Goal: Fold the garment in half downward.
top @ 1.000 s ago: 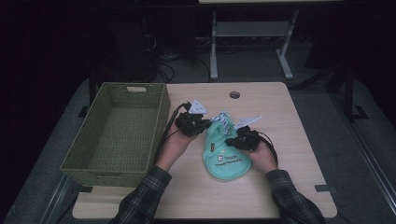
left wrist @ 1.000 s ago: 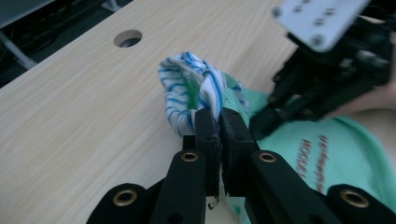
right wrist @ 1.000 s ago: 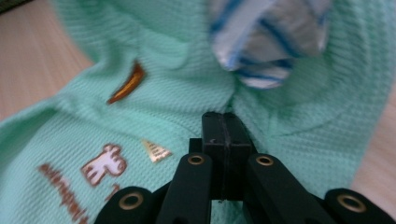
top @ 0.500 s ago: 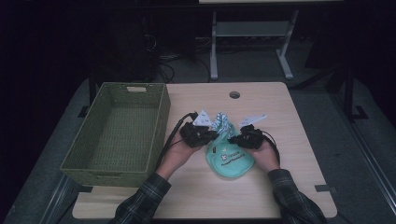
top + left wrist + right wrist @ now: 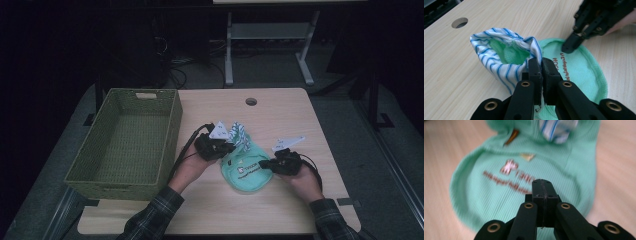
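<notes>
1. Two grippers are held over a wooden table (image 5: 300, 115), one in each of a person's hands, with plaid sleeves (image 5: 155, 217) seen at the near edge in the high view.
2. A small green garment (image 5: 245, 170) is spread on the table between the hands, with printed lettering (image 5: 565, 68) across its flat part.
3. A blue-and-white striped cuff (image 5: 499, 57) is attached to the far end of the garment; it is lifted and gaping, and green lining is visible inside.
4. The left gripper (image 5: 541, 67) is closed on the edge of the striped cuff, the cloth being pinched between its two black jaws.
5. The right gripper (image 5: 542, 188) is seen with its jaws pressed together, no gap being visible between them; whether cloth is caught there cannot be told.
6. In the left gripper view, the tip of the right gripper is seen touching the green cloth near its far rim.
7. A woven green basket (image 5: 172, 125) is placed on the left part of the table, just beside the left hand (image 5: 192, 165).
8. A round hole (image 5: 251, 101) is cut in the tabletop beyond the garment, well apart from it.
9. A metal stand (image 5: 265, 45) is seen on the dark floor behind the table.
</notes>
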A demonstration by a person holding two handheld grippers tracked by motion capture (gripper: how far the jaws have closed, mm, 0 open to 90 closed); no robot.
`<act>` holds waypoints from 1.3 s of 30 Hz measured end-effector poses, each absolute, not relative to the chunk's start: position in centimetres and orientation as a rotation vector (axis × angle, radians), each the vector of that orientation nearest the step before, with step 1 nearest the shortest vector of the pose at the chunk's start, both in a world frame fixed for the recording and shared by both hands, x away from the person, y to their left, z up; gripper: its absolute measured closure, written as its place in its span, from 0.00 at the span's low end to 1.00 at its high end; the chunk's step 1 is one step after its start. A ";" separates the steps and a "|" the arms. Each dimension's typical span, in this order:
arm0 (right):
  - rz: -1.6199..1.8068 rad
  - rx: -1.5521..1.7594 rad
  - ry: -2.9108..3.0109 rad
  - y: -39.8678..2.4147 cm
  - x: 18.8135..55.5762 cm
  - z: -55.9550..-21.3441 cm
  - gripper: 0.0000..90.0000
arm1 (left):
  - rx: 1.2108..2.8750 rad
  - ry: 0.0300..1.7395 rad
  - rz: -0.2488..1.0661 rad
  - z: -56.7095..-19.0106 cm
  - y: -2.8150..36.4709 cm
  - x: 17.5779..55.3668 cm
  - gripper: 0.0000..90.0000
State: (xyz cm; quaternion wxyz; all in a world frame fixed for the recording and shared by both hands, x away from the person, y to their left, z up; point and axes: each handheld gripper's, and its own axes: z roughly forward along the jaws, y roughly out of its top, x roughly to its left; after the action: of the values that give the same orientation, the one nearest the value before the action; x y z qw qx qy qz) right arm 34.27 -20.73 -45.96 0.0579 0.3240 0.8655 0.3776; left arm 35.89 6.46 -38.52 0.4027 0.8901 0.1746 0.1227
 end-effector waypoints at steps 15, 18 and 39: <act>1.101 0.981 2.661 -20.9 33.2 -46.9 1.00 | 2.228 0.409 0.310 -38.1 6.9 35.6 0.96; 1.100 0.992 2.658 -20.8 33.2 -46.9 1.00 | 2.227 0.377 0.309 -38.1 6.6 35.1 0.96; 1.094 0.983 2.641 -20.7 33.0 -46.8 1.00 | 2.318 0.191 0.143 -41.9 3.1 31.0 0.96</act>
State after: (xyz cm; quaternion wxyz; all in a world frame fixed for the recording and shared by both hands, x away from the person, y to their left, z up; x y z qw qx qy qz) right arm 32.99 -20.66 -46.81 0.0592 0.3247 0.8721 0.3612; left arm 30.99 3.14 -41.93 0.3945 0.9140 0.0755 0.0564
